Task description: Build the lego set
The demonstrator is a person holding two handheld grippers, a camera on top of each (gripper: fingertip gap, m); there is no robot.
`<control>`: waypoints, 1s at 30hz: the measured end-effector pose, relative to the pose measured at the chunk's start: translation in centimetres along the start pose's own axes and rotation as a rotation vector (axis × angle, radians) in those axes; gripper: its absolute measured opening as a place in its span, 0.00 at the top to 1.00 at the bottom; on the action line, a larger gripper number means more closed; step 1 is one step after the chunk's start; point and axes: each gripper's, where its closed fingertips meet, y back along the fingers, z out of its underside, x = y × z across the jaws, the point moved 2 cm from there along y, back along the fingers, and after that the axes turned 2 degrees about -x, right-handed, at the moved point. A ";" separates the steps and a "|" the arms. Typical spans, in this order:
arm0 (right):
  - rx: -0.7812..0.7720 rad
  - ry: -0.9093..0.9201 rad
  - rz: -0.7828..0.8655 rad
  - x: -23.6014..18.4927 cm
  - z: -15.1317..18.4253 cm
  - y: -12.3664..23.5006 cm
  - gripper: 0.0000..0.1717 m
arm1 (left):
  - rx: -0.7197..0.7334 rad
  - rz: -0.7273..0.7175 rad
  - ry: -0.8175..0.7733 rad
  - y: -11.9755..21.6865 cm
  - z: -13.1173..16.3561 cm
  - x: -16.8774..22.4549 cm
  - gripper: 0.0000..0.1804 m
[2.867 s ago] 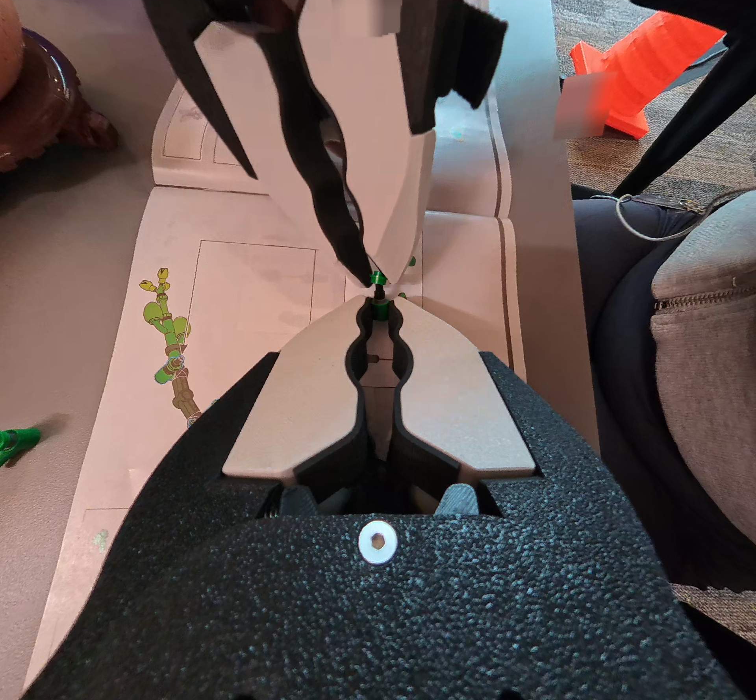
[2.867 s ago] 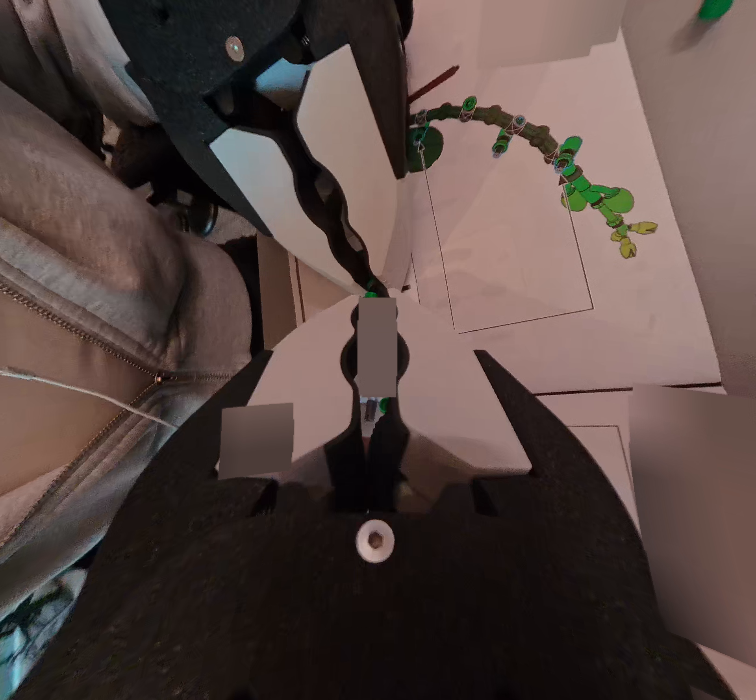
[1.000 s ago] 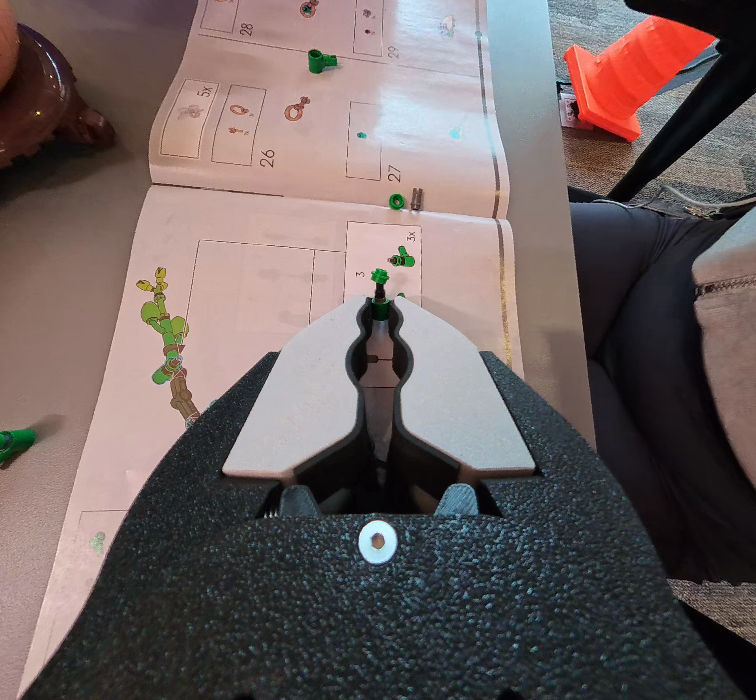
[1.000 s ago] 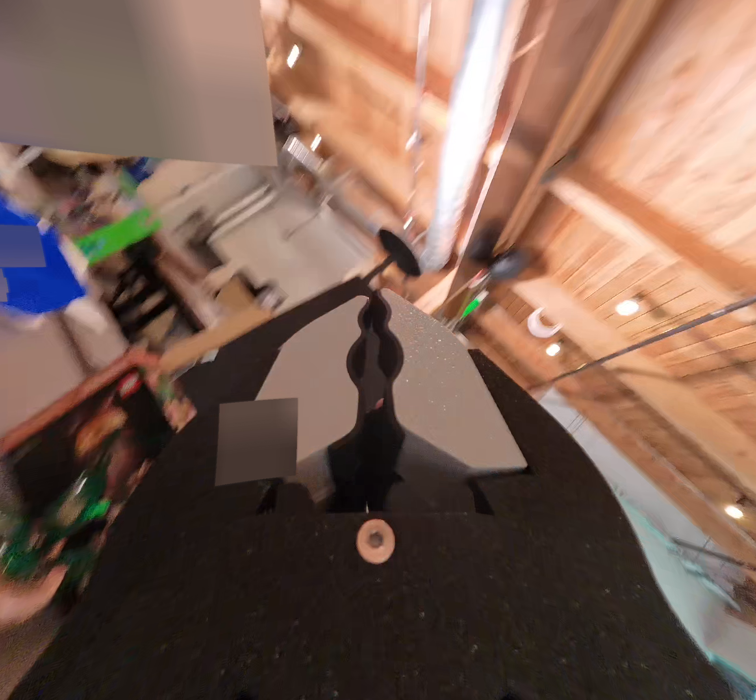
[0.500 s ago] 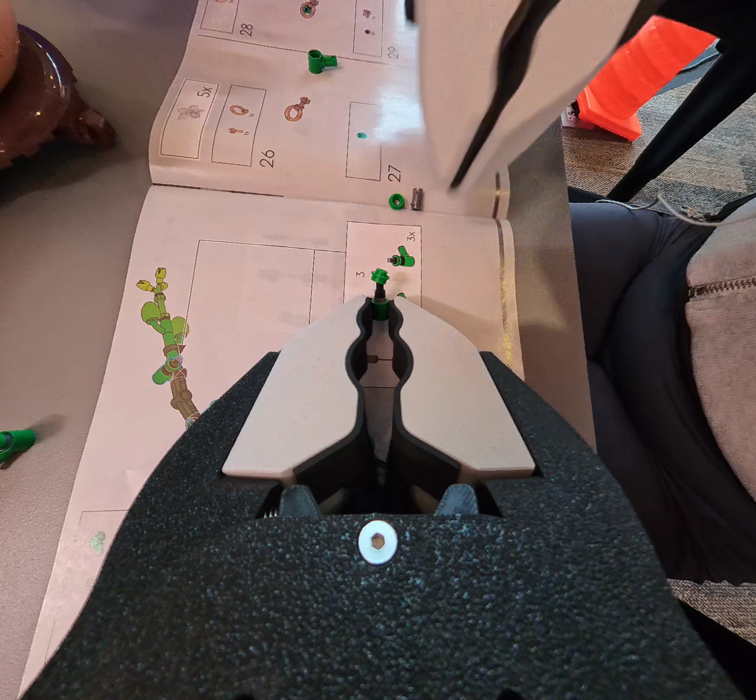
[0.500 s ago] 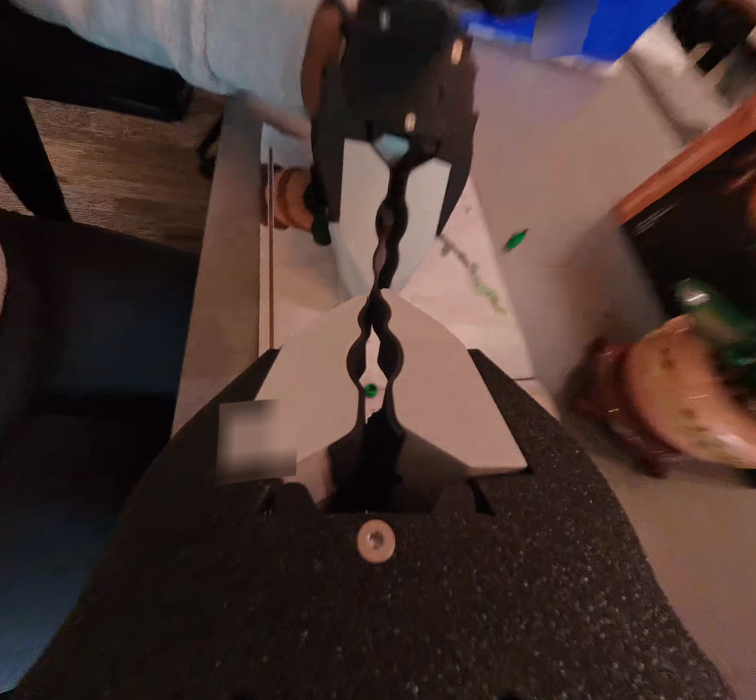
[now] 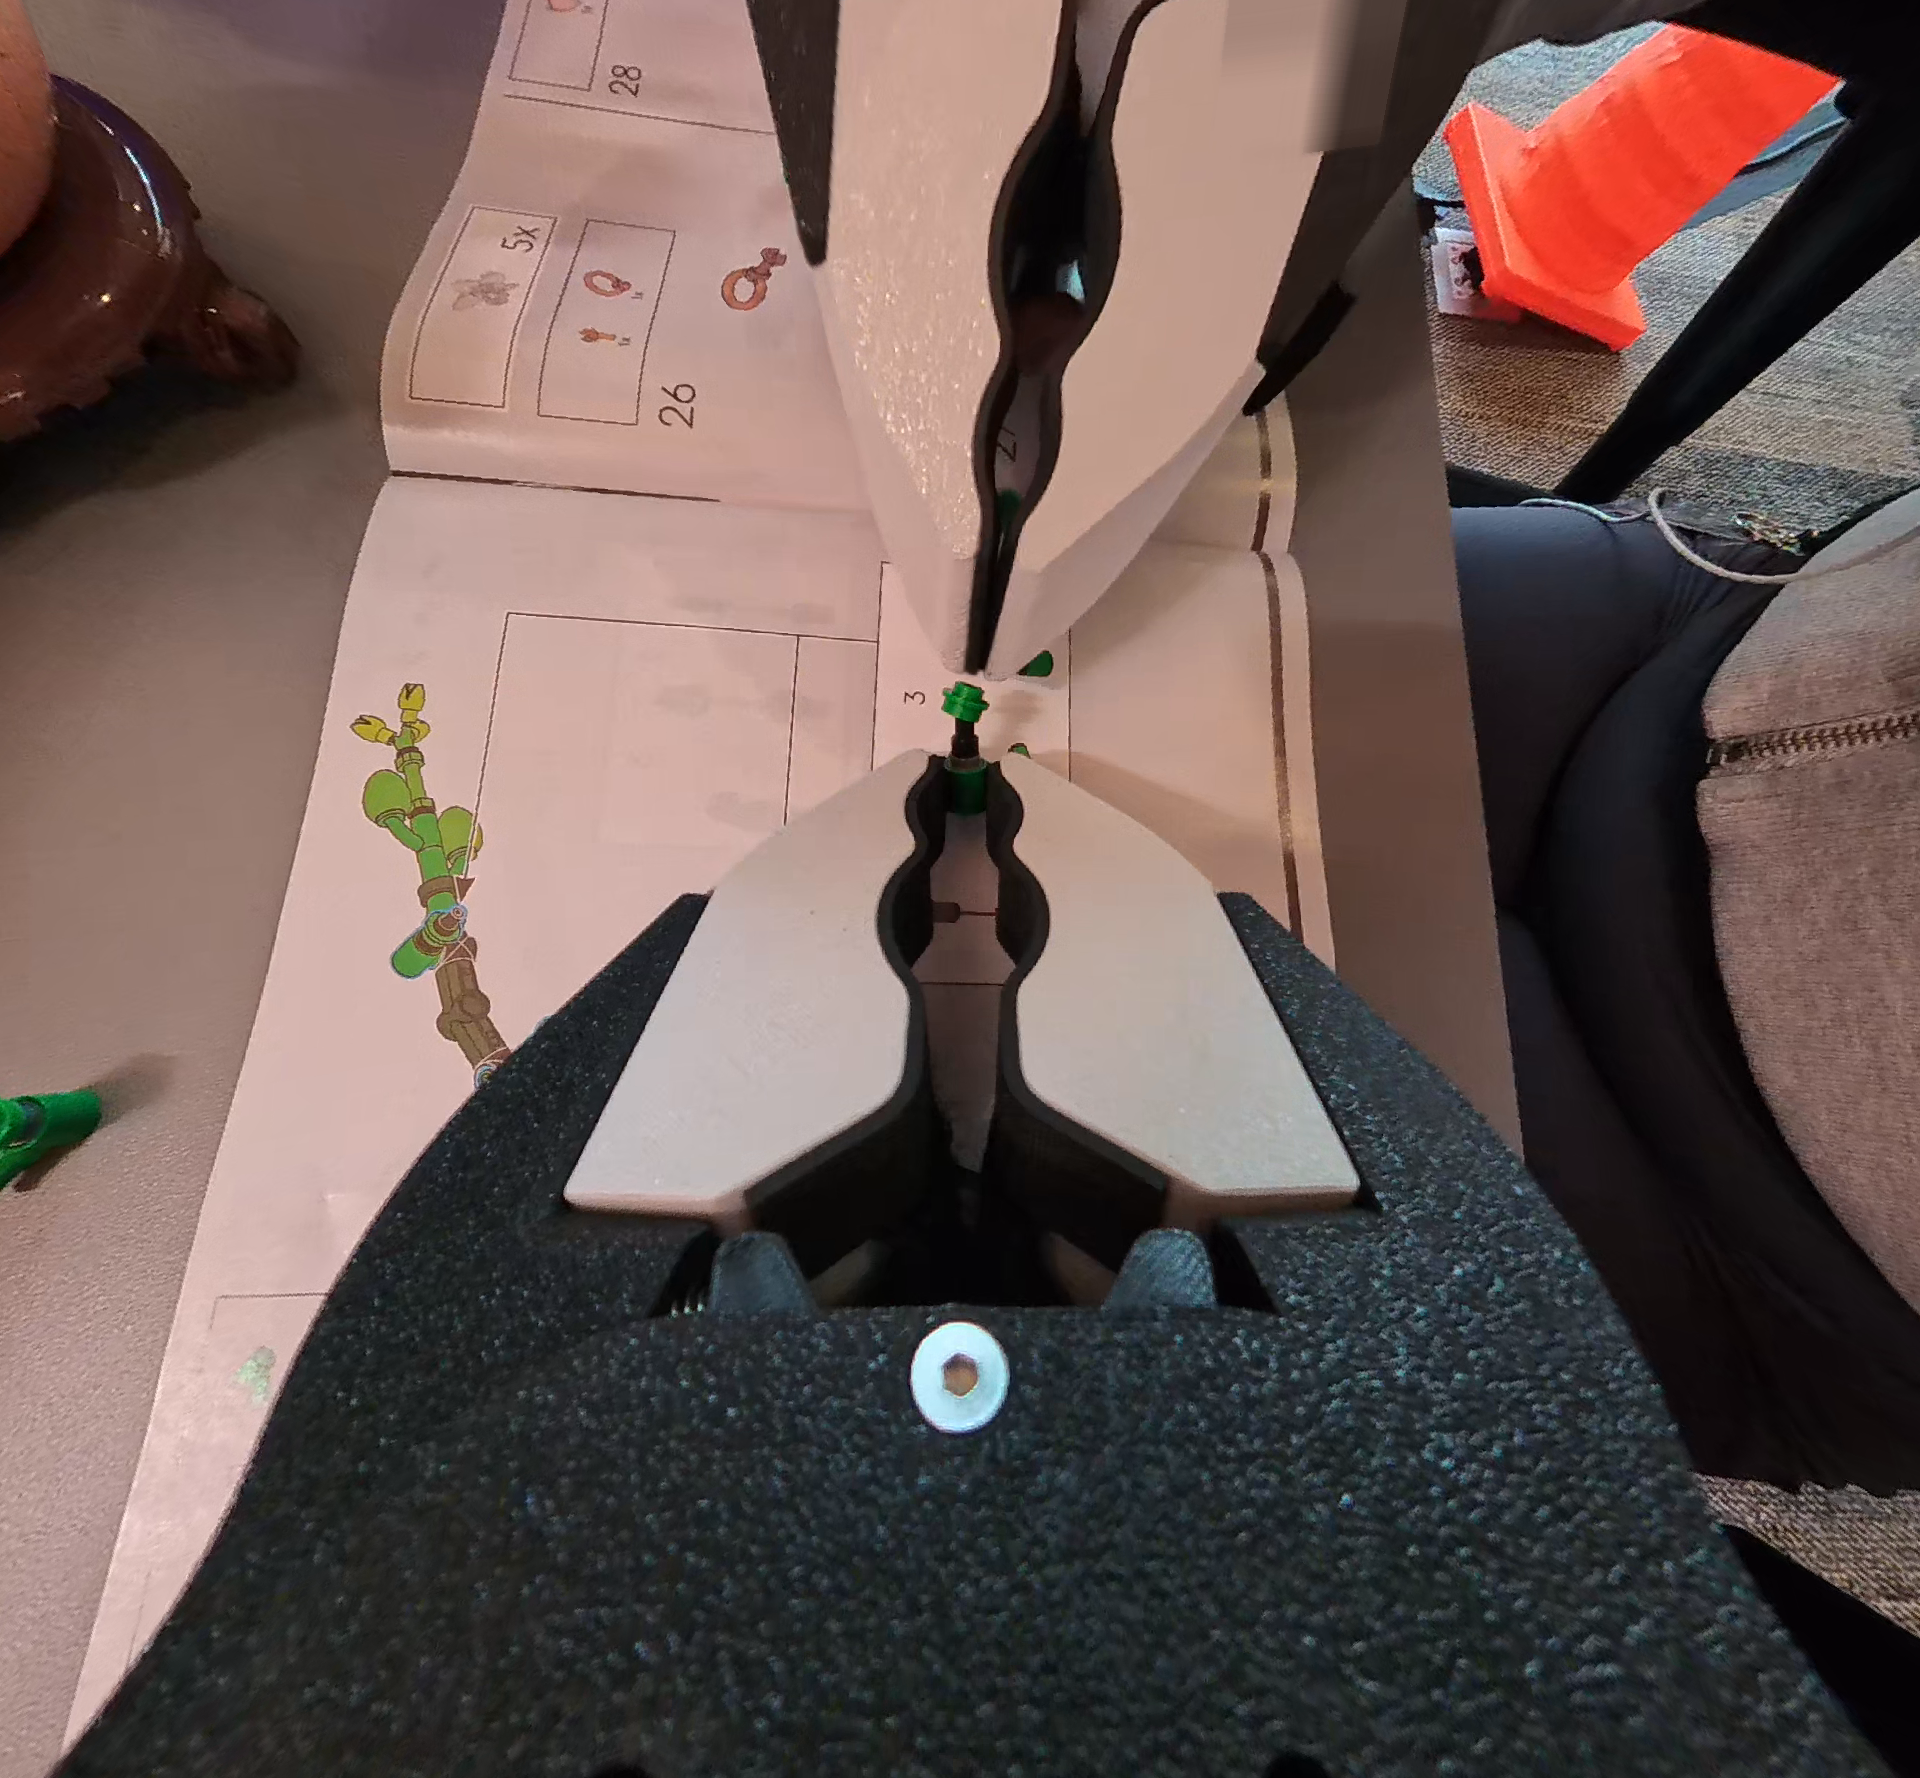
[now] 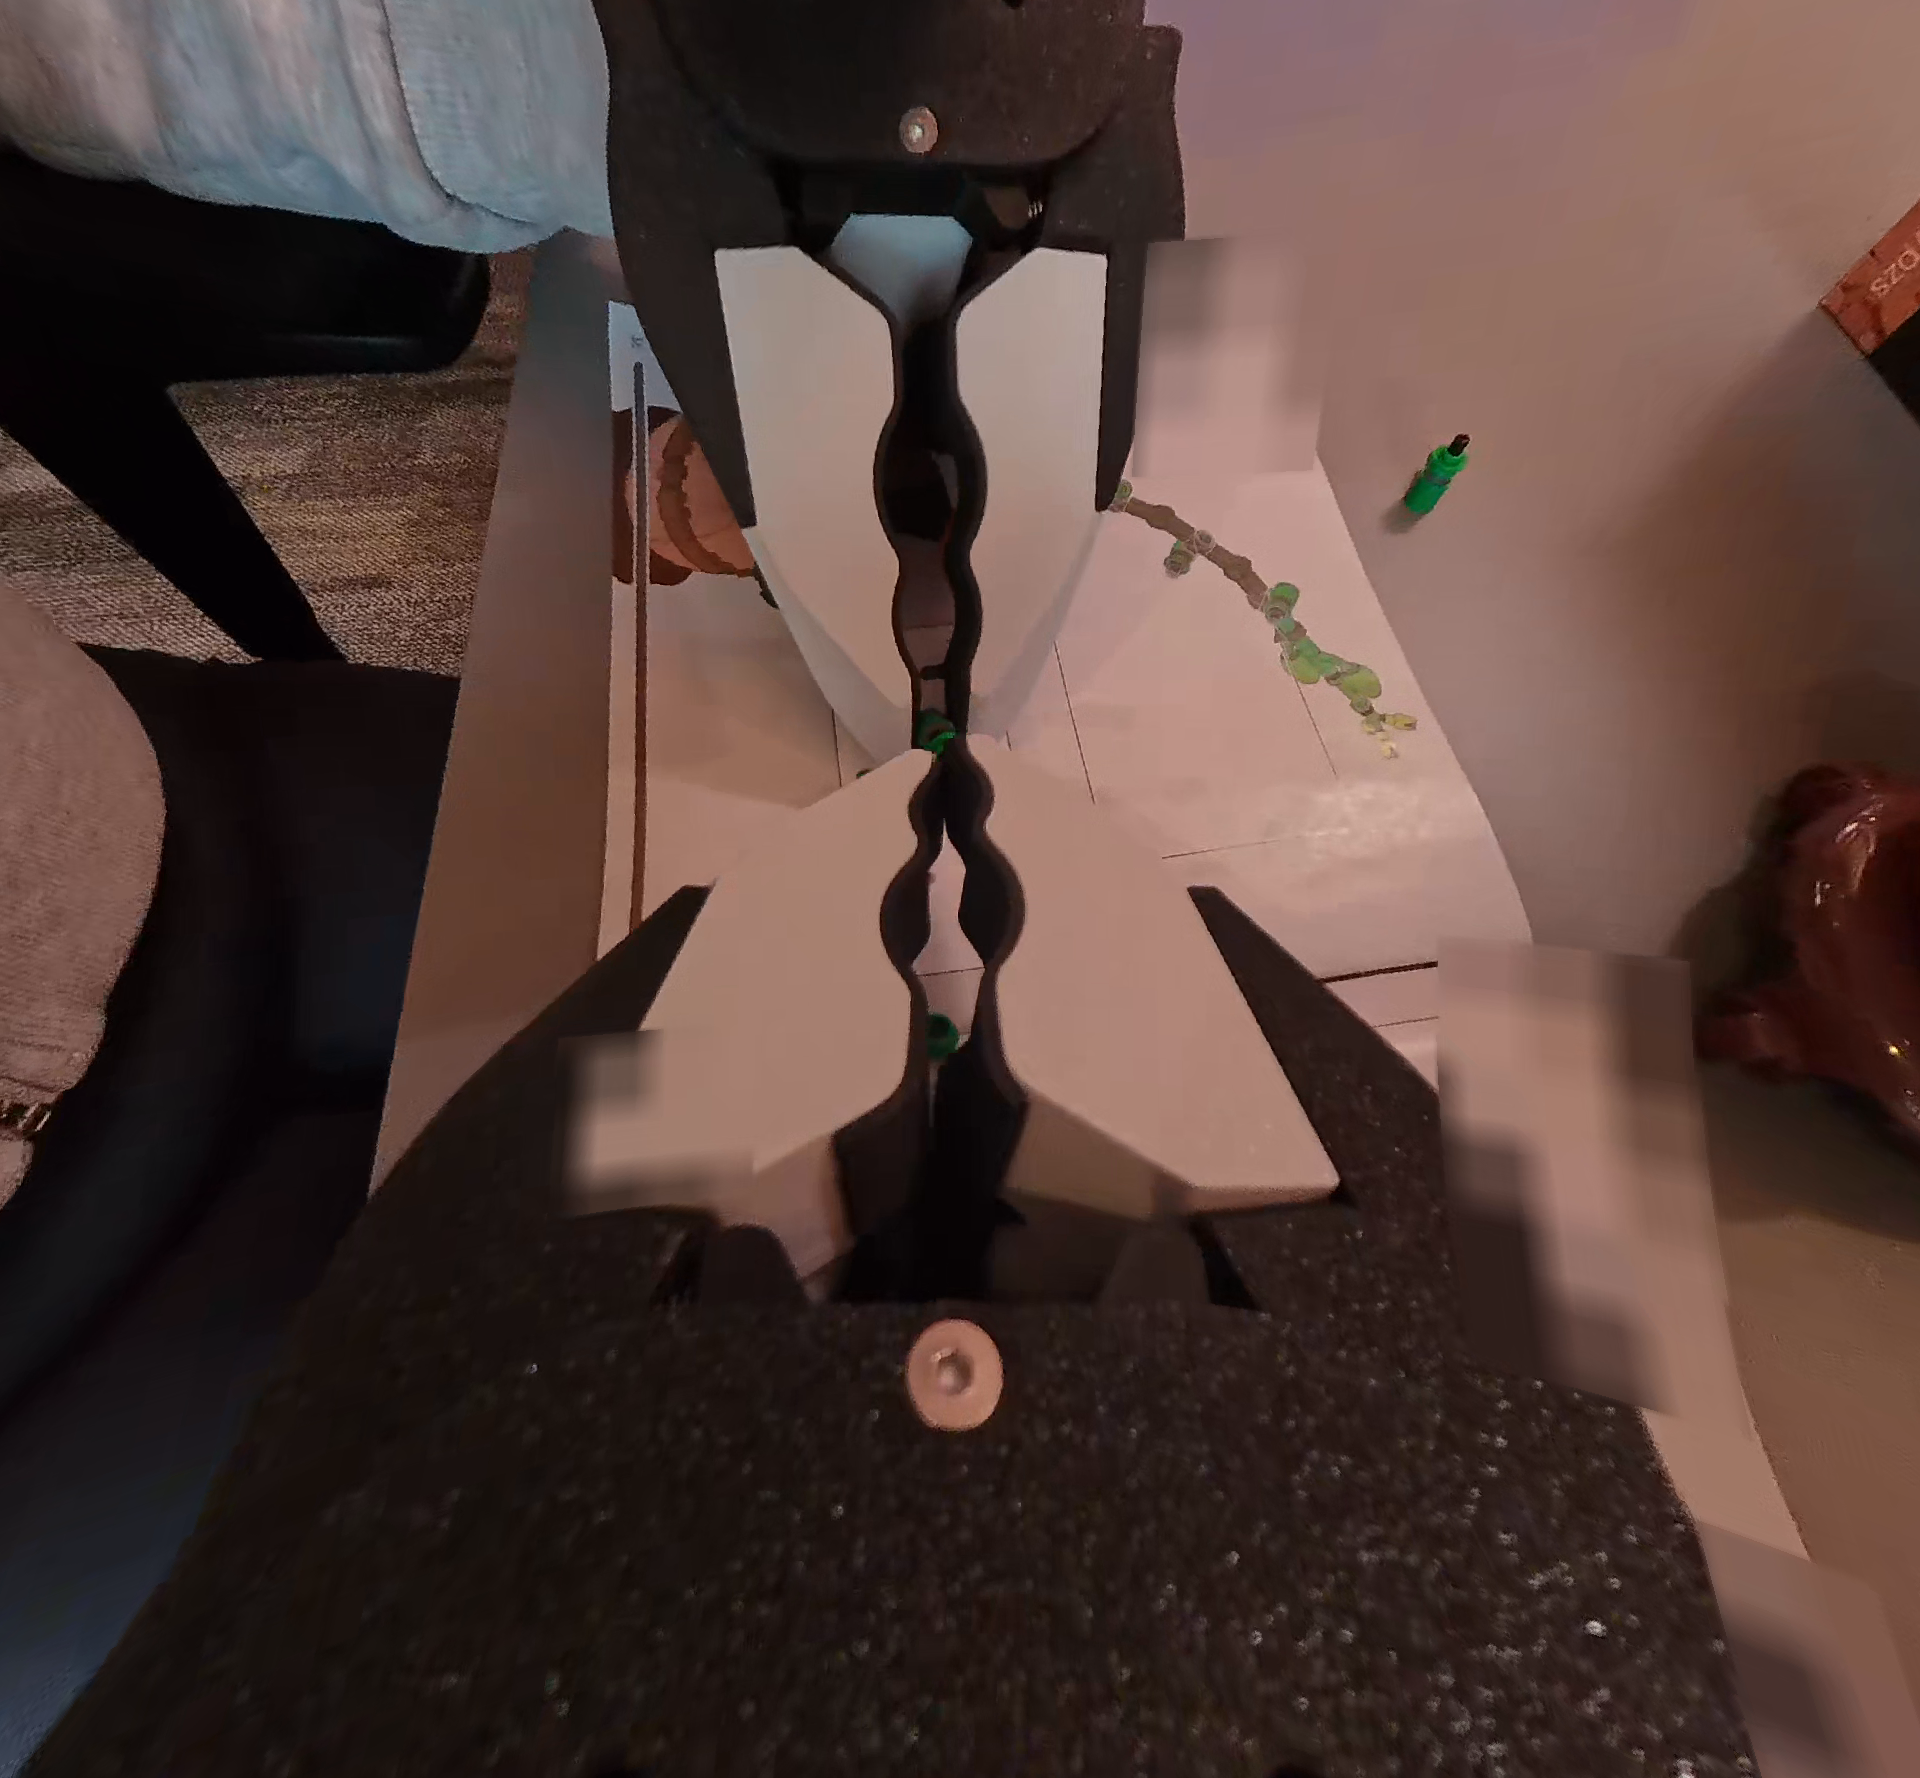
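Holding: your left hand-held gripper pinches a small green pin assembly at frame centre.
Right: your right hand-held gripper is closed empty, tips just above the pin's green cap.
Below: open instruction booklet on the table.

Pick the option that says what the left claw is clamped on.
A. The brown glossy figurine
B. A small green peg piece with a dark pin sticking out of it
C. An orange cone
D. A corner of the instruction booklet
B: the left claw has its fingertips closed around a small green peg piece, whose dark pin carries a green cap above the instruction booklet.
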 end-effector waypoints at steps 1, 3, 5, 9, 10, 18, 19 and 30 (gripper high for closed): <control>0.002 -0.006 0.000 0.1 0.0 0.0 1.00 | 0.000 0.000 0.000 0.0 0.0 0.0 0.96; -0.009 -0.013 -0.016 0.0 0.1 -0.1 1.00 | 0.000 -0.001 -0.001 0.0 0.0 0.0 0.96; -0.010 -0.012 -0.017 0.0 0.0 -0.2 1.00 | 0.000 -0.003 -0.004 0.0 0.0 0.1 0.96; -0.008 -0.033 -0.035 0.2 0.0 -0.2 1.00 | 0.000 -0.005 -0.005 0.0 0.0 0.1 0.96; -0.008 -0.033 -0.036 0.2 0.0 -0.2 1.00 | 0.000 -0.005 -0.005 0.0 0.0 0.1 0.96; -0.020 -0.061 -0.070 0.1 0.0 -0.2 1.00 | -0.001 -0.010 -0.015 0.0 0.0 0.0 0.96; -0.024 -0.066 -0.077 0.1 0.0 -0.2 1.00 | -0.001 -0.010 -0.016 0.0 0.0 0.0 0.96; -0.139 -0.286 -0.274 0.3 -0.1 -0.1 1.00 | -0.001 -0.015 -0.031 0.0 0.0 0.1 0.96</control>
